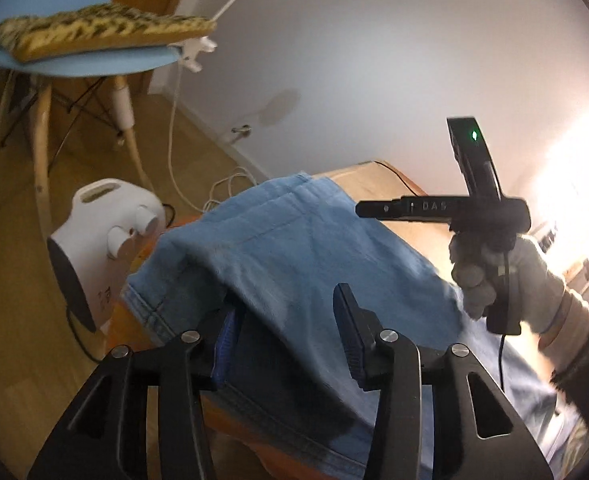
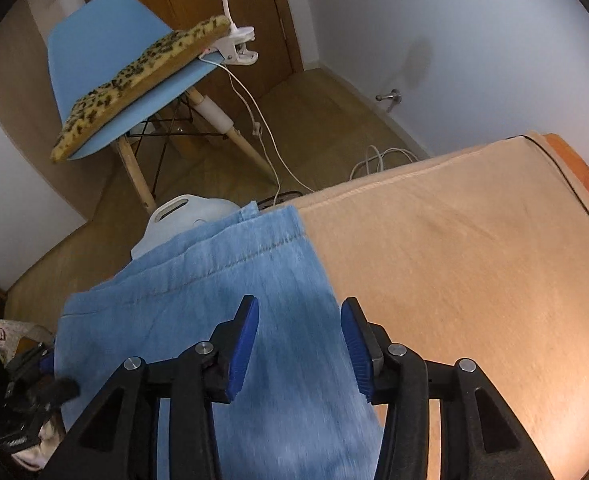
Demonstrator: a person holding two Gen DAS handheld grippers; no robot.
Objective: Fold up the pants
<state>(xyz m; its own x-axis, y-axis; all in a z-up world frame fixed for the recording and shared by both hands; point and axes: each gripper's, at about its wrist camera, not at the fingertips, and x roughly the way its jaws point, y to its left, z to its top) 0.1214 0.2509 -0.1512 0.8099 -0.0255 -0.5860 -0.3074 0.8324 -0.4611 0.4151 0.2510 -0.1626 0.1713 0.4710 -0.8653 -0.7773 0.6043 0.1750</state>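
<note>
Light blue denim pants [image 1: 294, 248] lie folded on a peach-covered table [image 1: 422, 224]. My left gripper [image 1: 286, 336] is open, its jaws wide apart; a fold of denim drapes over the left finger [image 1: 226, 344]. My right gripper [image 2: 300, 340] is open just above the pants [image 2: 222, 288], near their right edge, holding nothing. In the left wrist view the right gripper's body [image 1: 474, 204], held in a gloved hand [image 1: 494, 280], hovers over the far right side of the pants. The peach table cover [image 2: 474, 260] lies bare to the right.
A white fan heater [image 1: 102, 240] stands on the wooden floor left of the table. A blue chair [image 2: 114, 72] with a leopard-print cushion [image 2: 142, 84] and a clipped-on white lamp [image 2: 238, 44] stands behind it. White cables [image 2: 378, 160] trail on the floor.
</note>
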